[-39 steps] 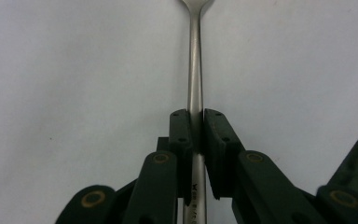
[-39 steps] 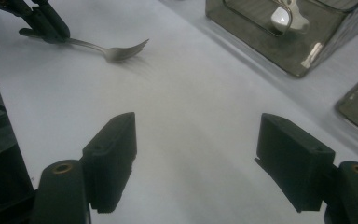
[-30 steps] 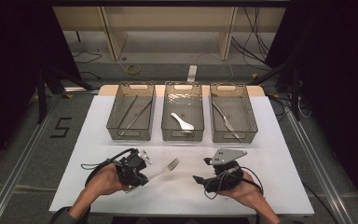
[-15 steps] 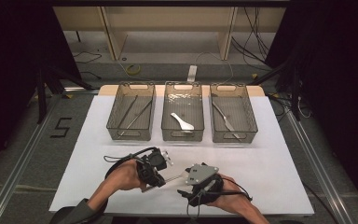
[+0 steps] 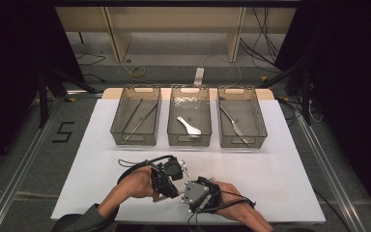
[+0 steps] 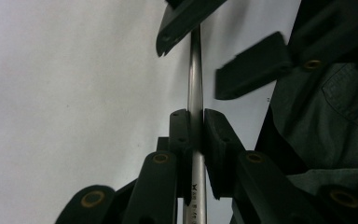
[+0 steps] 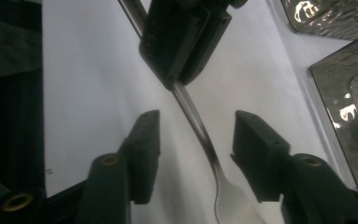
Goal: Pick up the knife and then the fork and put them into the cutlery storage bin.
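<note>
White paper covers the table (image 5: 280, 183), with three clear bins (image 5: 189, 121) lined up at its far side. Near the front edge, the left gripper (image 6: 196, 135) pinches a metal fork (image 7: 200, 135) by its handle, jaws pressed tight on the shaft. The right gripper (image 7: 196, 140) meets it there — its jaws, just closing, flank the fork's neck without touching it.

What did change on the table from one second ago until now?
The left gripper carried the fork toward the middle. The right gripper came in from the right to meet it; its jaws have just been closing around the fork's neck, pads not yet touching. The three bins and their contents stayed put.
</note>
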### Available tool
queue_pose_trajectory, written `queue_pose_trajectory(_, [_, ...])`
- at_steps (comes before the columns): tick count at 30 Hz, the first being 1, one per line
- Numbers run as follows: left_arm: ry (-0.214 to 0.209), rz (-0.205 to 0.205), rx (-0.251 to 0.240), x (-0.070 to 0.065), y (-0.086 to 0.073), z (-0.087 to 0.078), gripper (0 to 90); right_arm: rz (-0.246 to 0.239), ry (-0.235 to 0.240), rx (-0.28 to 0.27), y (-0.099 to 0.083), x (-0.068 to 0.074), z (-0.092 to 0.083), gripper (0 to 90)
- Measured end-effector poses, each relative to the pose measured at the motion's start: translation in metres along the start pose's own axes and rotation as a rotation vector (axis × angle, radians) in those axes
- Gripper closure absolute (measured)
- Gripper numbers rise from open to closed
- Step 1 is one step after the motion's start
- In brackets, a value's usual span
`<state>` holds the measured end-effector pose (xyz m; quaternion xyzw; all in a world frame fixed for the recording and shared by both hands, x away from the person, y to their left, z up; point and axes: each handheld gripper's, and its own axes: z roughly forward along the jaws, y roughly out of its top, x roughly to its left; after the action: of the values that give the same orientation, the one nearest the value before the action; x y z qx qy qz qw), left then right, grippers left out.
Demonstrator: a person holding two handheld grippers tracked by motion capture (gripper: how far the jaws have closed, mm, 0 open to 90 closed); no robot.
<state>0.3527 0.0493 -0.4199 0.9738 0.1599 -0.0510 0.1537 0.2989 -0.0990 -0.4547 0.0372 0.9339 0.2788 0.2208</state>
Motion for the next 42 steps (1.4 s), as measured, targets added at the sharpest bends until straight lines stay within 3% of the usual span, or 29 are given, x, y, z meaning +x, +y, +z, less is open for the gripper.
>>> queue_pose_trajectory(11, [-0.018,0.002,0.01,-0.002,0.003,0.002,81.4,-0.112,-0.035,0.013,0.003,0.009,0.005,77.6])
queue_pose_trajectory(16, [-0.036,0.004,-0.003,-0.001,0.002,-0.001,81.2,-0.236,-0.043,0.029,0.001,0.014,0.008,87.2])
queue_pose_trajectory(19, [-0.039,0.016,-0.011,-0.001,0.002,-0.001,82.8,-0.216,-0.027,0.039,0.0,0.016,0.008,88.1])
queue_pose_trajectory(20, [-0.039,0.016,-0.017,-0.002,0.002,-0.001,82.6,-0.241,-0.022,0.025,0.0,0.013,0.008,88.1])
queue_pose_trajectory(23, [-0.027,0.009,-0.032,0.0,0.001,-0.004,80.7,-0.226,-0.019,0.029,-0.001,0.012,0.007,88.2])
queue_pose_trajectory(26, [0.008,-0.015,-0.08,0.004,-0.003,-0.01,67.9,-0.209,-0.014,0.04,-0.005,0.008,0.006,88.3])
queue_pose_trajectory(30, [0.068,-0.029,-0.145,0.007,-0.01,-0.016,54.9,-0.138,-0.031,0.042,-0.012,-0.002,0.004,88.3])
queue_pose_trajectory(32, [0.111,-0.044,-0.197,0.008,-0.014,-0.02,49.5,-0.084,-0.041,0.058,-0.016,-0.008,0.002,88.3])
queue_pose_trajectory(34, [0.174,-0.061,-0.28,0.01,-0.019,-0.027,41.3,-0.037,-0.055,0.07,-0.022,-0.015,0.001,88.2])
queue_pose_trajectory(38, [0.254,-0.083,-0.415,0.014,-0.03,-0.04,35.2,0.043,-0.075,0.078,-0.033,-0.03,-0.003,88.2])
queue_pose_trajectory(42, [0.295,-0.116,-0.546,0.018,-0.039,-0.048,32.9,0.148,-0.087,0.076,-0.044,-0.044,-0.006,88.2])
